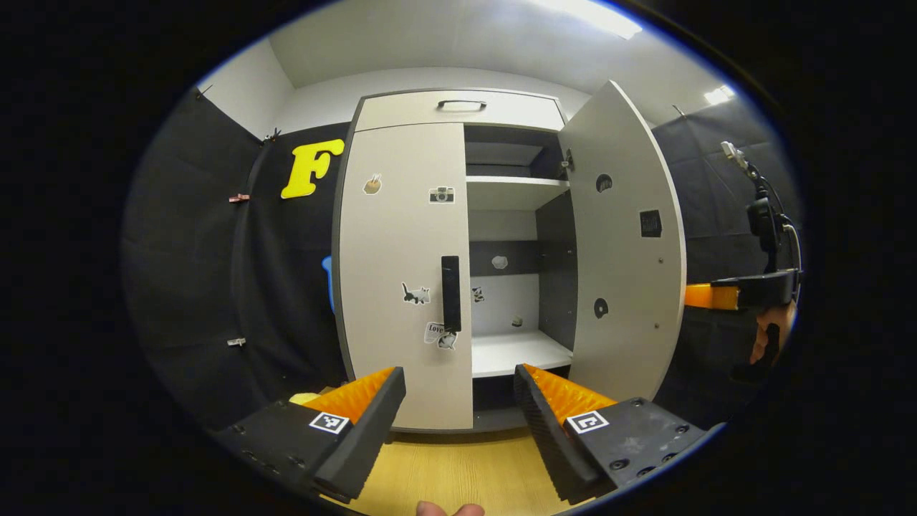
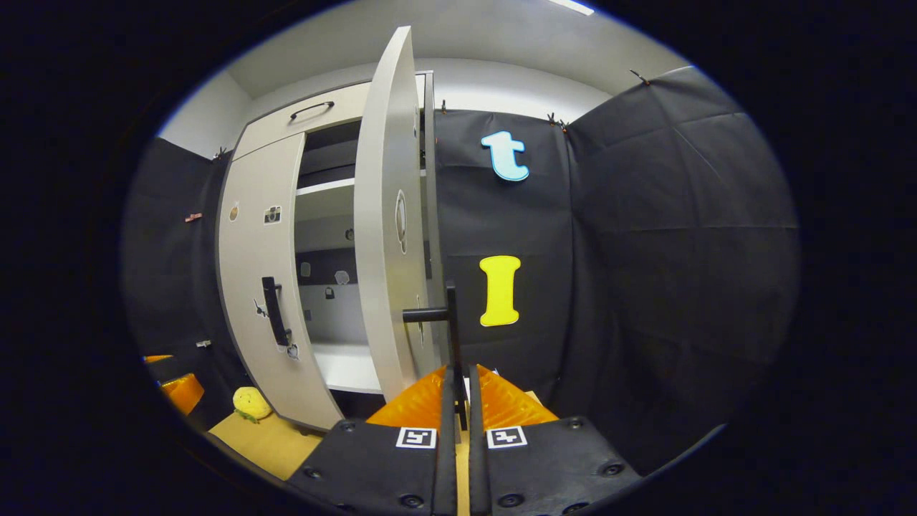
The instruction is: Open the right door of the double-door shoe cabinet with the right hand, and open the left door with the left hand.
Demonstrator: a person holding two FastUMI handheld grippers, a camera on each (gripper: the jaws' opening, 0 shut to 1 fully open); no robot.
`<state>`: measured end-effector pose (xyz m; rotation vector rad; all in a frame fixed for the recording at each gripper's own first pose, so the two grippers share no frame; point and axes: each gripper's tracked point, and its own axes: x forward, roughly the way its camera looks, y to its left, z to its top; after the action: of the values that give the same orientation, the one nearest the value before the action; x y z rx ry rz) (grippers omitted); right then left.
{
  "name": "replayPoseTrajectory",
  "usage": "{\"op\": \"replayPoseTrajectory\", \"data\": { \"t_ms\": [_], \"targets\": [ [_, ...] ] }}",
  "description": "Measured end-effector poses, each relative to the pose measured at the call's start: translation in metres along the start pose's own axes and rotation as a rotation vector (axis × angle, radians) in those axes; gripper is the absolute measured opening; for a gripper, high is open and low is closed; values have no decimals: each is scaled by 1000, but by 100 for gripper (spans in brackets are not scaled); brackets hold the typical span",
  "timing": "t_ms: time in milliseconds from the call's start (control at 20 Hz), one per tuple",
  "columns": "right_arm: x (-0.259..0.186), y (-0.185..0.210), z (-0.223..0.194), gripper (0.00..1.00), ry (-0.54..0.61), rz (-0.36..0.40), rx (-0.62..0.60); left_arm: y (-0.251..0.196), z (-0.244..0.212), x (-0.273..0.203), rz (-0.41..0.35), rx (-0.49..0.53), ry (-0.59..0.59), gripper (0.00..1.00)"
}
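A pale grey double-door shoe cabinet (image 1: 401, 251) stands ahead. Its right door (image 1: 627, 251) is swung open toward me, baring white shelves (image 1: 516, 351). The left door (image 1: 401, 272) is closed, with a black vertical handle (image 1: 450, 292) at its inner edge. My left gripper (image 1: 458, 408) is open, low and short of that handle. In the right gripper view, my right gripper (image 2: 458, 390) is shut on the right door's black handle (image 2: 450, 337), beside the door's edge (image 2: 387, 215). The right gripper (image 1: 738, 294) and a hand (image 1: 770, 337) also appear past the open door in the left gripper view.
The cabinet's top drawer (image 1: 458, 111) has a black pull. Light wooden floor (image 1: 458, 473) lies in front. A yellow soft toy (image 2: 251, 403) sits on the floor by the cabinet's left corner. Black cloth walls (image 2: 645, 251) close in on both sides.
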<state>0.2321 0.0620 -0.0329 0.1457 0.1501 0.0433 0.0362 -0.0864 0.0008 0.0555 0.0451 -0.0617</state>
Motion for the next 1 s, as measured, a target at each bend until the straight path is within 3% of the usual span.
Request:
{"op": "replayPoseTrajectory", "data": {
  "t_ms": [250,450,550,600,700,750,800,900,1000],
  "targets": [
    [-4,-11,7,10,-39,-38,-15,0,18,31,9,0,-26,94],
    [-13,-3,5,10,-28,-1,2,1,26,58,19,25,-36,94],
    [-14,2,4,23,-29,24,16,-2,29,70,16,14,-40,94],
    [-15,3,4,40,-31,29,19,-4,29,76,17,7,-38,94],
    [-17,2,1,64,-22,34,1,-6,33,89,19,1,-38,94],
    [-19,1,0,68,-16,36,-9,-7,35,96,20,3,-42,94],
    [-21,-2,0,84,-16,36,-17,-7,38,103,23,7,-49,94],
    [-21,-1,2,99,-27,33,-10,-8,44,119,26,17,-61,94],
    [-20,-1,1,100,-31,28,-6,-3,47,137,43,20,-67,94]
  ]
}}
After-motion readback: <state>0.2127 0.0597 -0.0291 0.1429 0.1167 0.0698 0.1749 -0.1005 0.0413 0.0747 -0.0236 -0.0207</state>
